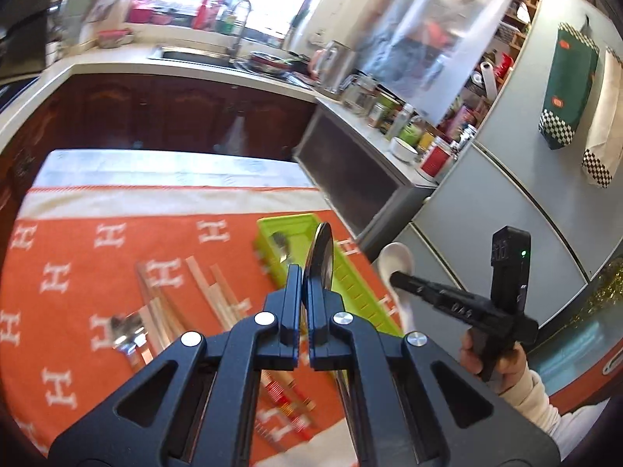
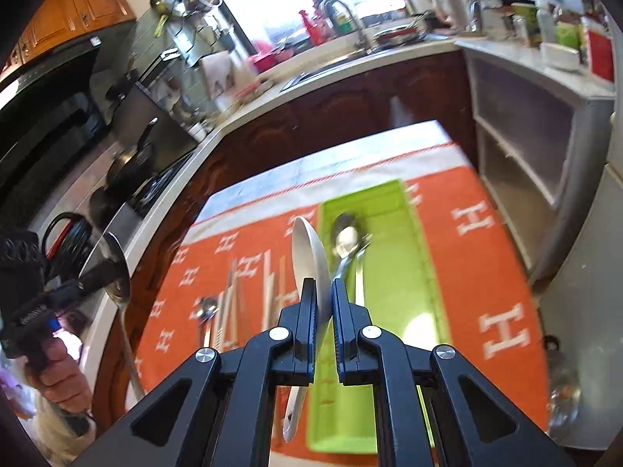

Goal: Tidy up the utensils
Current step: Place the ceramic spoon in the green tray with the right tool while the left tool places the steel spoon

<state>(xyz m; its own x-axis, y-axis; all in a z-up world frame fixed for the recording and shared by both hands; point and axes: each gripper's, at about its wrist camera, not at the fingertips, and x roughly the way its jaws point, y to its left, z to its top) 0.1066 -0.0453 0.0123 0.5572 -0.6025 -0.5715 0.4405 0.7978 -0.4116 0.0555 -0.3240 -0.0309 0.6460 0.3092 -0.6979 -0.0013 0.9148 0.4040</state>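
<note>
My left gripper (image 1: 303,277) is shut on a metal spoon (image 1: 321,258), bowl up, held above the orange cloth; the spoon also shows in the right wrist view (image 2: 113,268). My right gripper (image 2: 322,288) is shut on a white ceramic spoon (image 2: 309,257), held above the near end of the green tray (image 2: 401,241); the spoon also shows in the left wrist view (image 1: 397,262). The green tray (image 1: 288,225) holds metal spoons (image 2: 346,241). Chopsticks (image 1: 210,288) and another metal spoon (image 1: 126,334) lie on the cloth left of the tray.
The orange cloth with white H marks (image 1: 78,257) covers the table. A dark wood counter with a sink (image 1: 187,54) runs behind. A grey shelf unit with jars (image 1: 389,148) and a fridge (image 1: 506,194) stand to the right. A stove with pans (image 2: 128,163) is at left.
</note>
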